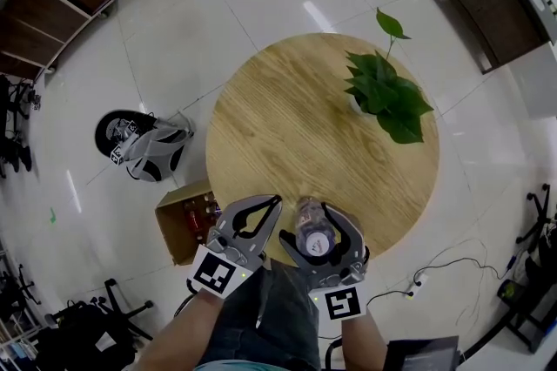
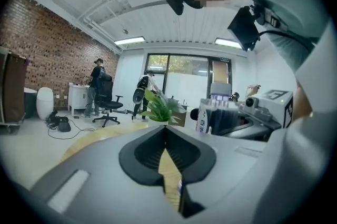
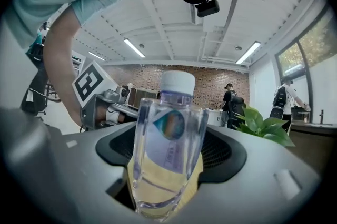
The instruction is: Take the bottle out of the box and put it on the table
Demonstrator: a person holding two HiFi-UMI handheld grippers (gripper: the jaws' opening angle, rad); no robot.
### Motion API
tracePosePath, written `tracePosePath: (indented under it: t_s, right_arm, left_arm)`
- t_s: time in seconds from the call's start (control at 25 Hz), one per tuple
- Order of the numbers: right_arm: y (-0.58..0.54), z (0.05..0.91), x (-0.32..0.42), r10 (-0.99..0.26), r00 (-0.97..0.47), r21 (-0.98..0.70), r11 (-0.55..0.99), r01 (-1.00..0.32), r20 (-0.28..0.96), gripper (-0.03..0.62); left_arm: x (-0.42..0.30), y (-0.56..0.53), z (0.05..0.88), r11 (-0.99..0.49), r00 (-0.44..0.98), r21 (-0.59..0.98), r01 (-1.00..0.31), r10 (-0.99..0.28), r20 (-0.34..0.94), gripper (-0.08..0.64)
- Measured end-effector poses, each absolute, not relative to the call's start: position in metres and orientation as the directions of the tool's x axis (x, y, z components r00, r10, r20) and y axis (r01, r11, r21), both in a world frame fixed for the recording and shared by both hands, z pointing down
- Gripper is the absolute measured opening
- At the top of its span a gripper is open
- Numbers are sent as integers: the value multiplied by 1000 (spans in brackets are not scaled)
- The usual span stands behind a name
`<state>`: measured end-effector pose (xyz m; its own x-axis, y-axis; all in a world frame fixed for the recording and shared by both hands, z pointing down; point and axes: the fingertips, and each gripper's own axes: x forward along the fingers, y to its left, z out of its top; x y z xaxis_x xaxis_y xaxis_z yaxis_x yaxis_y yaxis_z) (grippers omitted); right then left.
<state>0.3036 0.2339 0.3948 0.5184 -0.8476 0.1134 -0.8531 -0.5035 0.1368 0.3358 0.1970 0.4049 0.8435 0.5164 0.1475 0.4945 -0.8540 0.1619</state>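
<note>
Seen from above, a pale tiled floor [image 1: 218,12] fills the room. A round wooden table [image 1: 287,125] sits at its centre. Taking the table as a clock face with twelve at the far side, a leafy green potted plant [image 1: 383,91] stands on the wood at about two o'clock.

Off the table, on the floor at about eight o'clock, is an open cardboard box [image 1: 174,234] with red items inside. It lies just beside the table's rim.

At six o'clock, the person's two arms reach in from the near side, each holding a grey gripper with a marker cube. The left gripper [image 1: 278,201] is at about seven o'clock. Its jaw tips are together and it carries nothing.

The right gripper [image 1: 315,208] is just beside it, with its jaws spread wide. The bottle [image 3: 168,154] is out of the box and stands upright on the wood at the table's near edge, between those jaws. The pads stand clear of its sides. The bottle is clear plastic with a white cap and a pale label.
</note>
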Motion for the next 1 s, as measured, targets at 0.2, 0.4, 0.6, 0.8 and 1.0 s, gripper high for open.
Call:
tracePosePath:
  t_s: [0.2, 0.4, 0.6, 0.8, 1.0]
  right_arm:
    - [242, 380, 300, -816, 569, 154, -553, -819, 100, 344]
    - [249, 326, 292, -785, 620, 199, -605, -771, 14, 347]
    - [240, 281, 268, -760, 650, 266, -631, -729, -22, 345]
    - [207, 256, 200, -745, 667, 302, -634, -712, 7, 345]
    - [174, 228, 134, -717, 696, 287, -662, -692, 26, 344]
  left_arm:
    - [327, 189, 392, -855, 847, 157, 494, 514, 135, 11]
    - [312, 179, 371, -854, 849, 144, 499, 516, 113, 11]
    - [281, 165, 332, -848, 854, 138, 511, 520, 33, 11]
    - [204, 146, 297, -824, 835, 142, 549, 547, -53, 11]
    - [125, 106, 258, -835, 843, 116, 537, 530, -91, 11]
